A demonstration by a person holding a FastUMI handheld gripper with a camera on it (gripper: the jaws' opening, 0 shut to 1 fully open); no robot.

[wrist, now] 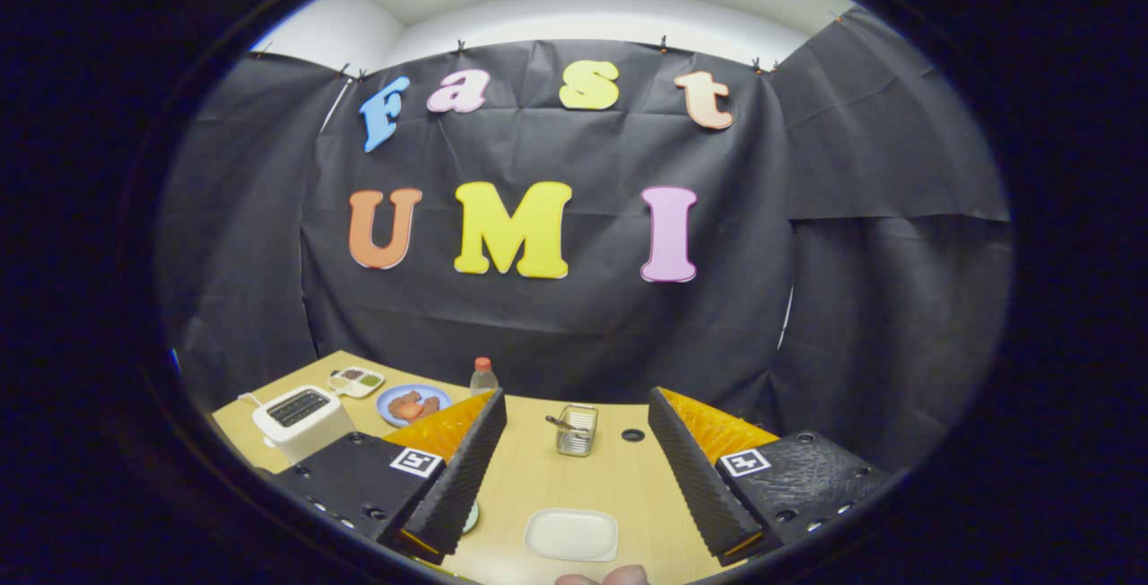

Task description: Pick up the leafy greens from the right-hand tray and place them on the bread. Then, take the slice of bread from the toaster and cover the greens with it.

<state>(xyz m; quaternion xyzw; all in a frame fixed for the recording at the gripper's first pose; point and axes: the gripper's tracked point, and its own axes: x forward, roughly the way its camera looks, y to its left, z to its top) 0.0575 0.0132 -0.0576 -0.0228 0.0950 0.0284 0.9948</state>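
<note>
My gripper stands open above the wooden table, with nothing between its fingers. A white toaster sits beyond the left finger, and its slots look dark from here. Behind it lies a small white divided tray holding green and brown bits. A blue plate with reddish-brown food sits next to that tray. Between the fingers, close in, lies a bare white rectangular tray. A greenish rim peeks out from behind the left finger, and I cannot tell what it is.
A wire holder with something dark in it stands between the fingertips, further on. A small bottle with a red cap stands at the table's back edge. A round cable hole is in the tabletop. A person's fingertips show just below the white tray.
</note>
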